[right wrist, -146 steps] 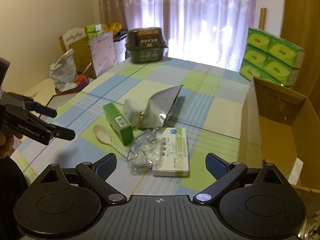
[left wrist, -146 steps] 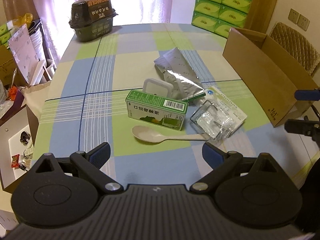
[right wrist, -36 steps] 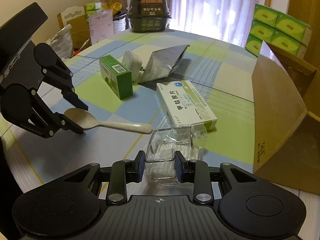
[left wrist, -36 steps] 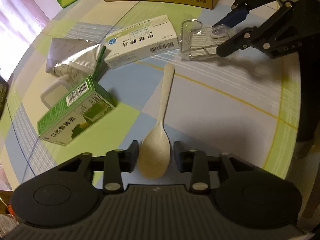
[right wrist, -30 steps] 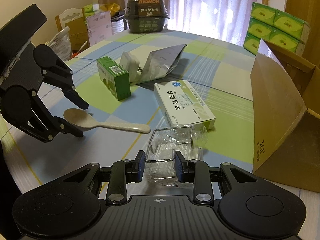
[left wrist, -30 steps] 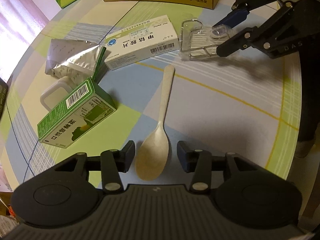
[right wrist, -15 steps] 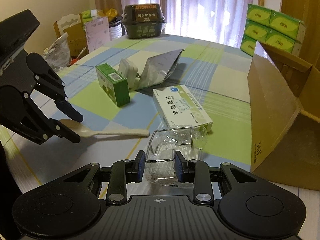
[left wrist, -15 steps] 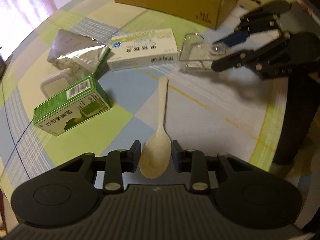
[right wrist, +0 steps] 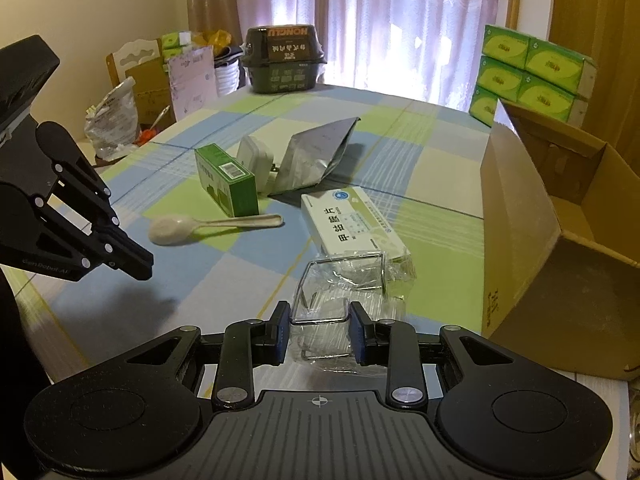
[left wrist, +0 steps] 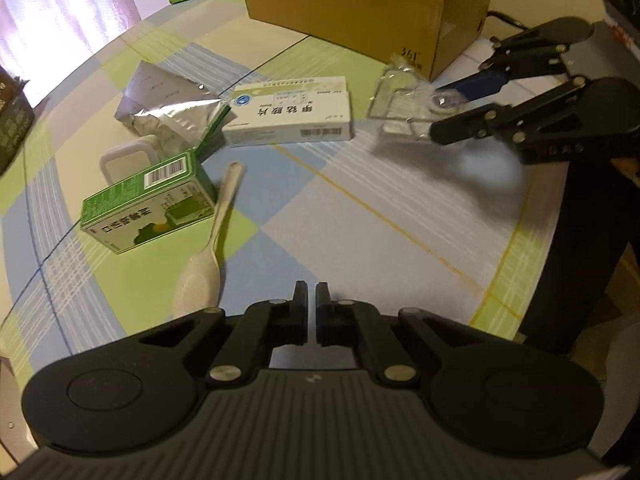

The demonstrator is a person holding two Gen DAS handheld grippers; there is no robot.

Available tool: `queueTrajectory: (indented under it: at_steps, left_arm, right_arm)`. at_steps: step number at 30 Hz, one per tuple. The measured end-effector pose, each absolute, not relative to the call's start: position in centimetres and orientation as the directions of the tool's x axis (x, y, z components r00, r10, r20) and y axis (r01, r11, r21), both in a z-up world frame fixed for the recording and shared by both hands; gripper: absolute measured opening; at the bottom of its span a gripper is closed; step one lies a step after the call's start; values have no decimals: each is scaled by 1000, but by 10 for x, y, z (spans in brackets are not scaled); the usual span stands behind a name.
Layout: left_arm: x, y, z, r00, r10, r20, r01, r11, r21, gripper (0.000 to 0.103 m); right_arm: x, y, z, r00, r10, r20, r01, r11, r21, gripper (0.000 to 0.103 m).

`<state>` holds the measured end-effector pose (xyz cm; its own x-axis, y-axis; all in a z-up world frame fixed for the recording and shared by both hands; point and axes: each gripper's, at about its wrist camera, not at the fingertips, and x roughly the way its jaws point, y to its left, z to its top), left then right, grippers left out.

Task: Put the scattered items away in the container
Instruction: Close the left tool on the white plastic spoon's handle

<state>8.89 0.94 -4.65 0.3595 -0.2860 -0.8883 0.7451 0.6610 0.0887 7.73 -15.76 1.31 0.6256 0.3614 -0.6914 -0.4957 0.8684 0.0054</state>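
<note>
The left gripper (left wrist: 311, 298) hovers over the checked table (left wrist: 400, 240) with its fingers pressed together around nothing. The pale spoon (left wrist: 208, 252) lies just to its left, its handle touching the green carton (left wrist: 148, 208). Past them sit a foil pouch (left wrist: 176, 108) and a white medicine box (left wrist: 290, 114). Further right, the right gripper (right wrist: 319, 326) has its fingers clamped on a clear plastic packet (right wrist: 344, 292), just beside the open cardboard box (right wrist: 560, 240).
</note>
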Motion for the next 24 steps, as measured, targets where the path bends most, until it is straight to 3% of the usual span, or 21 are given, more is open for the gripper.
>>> queueTrajectory:
  at_steps: [5,14,24]
  left_arm:
    - [100,21,-44,431,-255,-866,698,702,141,10]
    - [141,32,-59,472,-187,-862,681,698,222,41]
    - [168,38,-85,383,-217,-898,720,679,144,40]
  right_arm:
    - [78,-159,11,623,359,-695,-491,871,10,33]
    - [89,-144,9,601,401,-692,-520,853,43,33]
    - [101,-128,-2,572,417,-706,-545,837,53,33]
